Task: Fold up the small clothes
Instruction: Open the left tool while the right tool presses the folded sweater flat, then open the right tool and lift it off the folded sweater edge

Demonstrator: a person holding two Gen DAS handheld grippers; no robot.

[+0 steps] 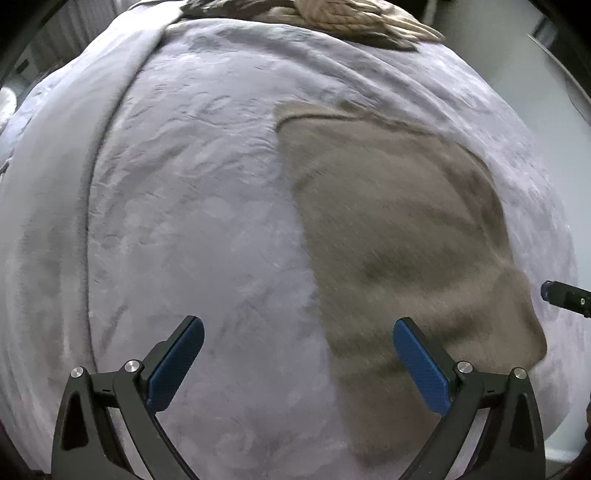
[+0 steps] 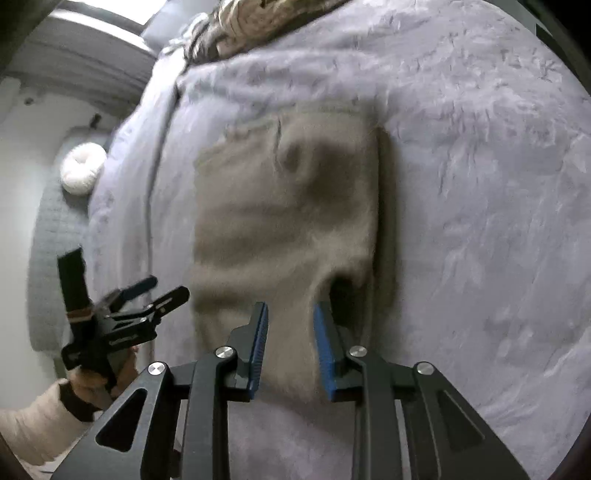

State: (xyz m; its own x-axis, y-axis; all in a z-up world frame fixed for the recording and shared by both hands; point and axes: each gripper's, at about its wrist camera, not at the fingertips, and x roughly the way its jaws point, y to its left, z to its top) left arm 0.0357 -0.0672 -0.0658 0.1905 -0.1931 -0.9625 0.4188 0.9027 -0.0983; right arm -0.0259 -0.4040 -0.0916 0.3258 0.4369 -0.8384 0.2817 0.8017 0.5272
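Observation:
A beige garment [image 1: 388, 221] lies spread on the lilac-grey blanket [image 1: 184, 203], right of centre in the left wrist view. My left gripper [image 1: 298, 326] hovers open above its near left edge with nothing between the pads. In the right wrist view the garment [image 2: 280, 206] fills the middle. Its near edge rises in a bunched fold between the blue pads of my right gripper [image 2: 290, 307], which is shut on it. A dark hollow shows under the raised cloth. The left gripper [image 2: 168, 288] appears at the left, held by a hand [image 2: 92, 380]. One right gripper finger [image 1: 565, 295] pokes in from the right edge.
A heap of knitted beige clothes [image 1: 351, 18] sits at the far end of the blanket [image 2: 480, 221]. A white round cushion [image 2: 83, 168] lies on a grey quilted surface beyond the bed's left edge. A pale sleeve [image 2: 33, 421] shows at the lower left.

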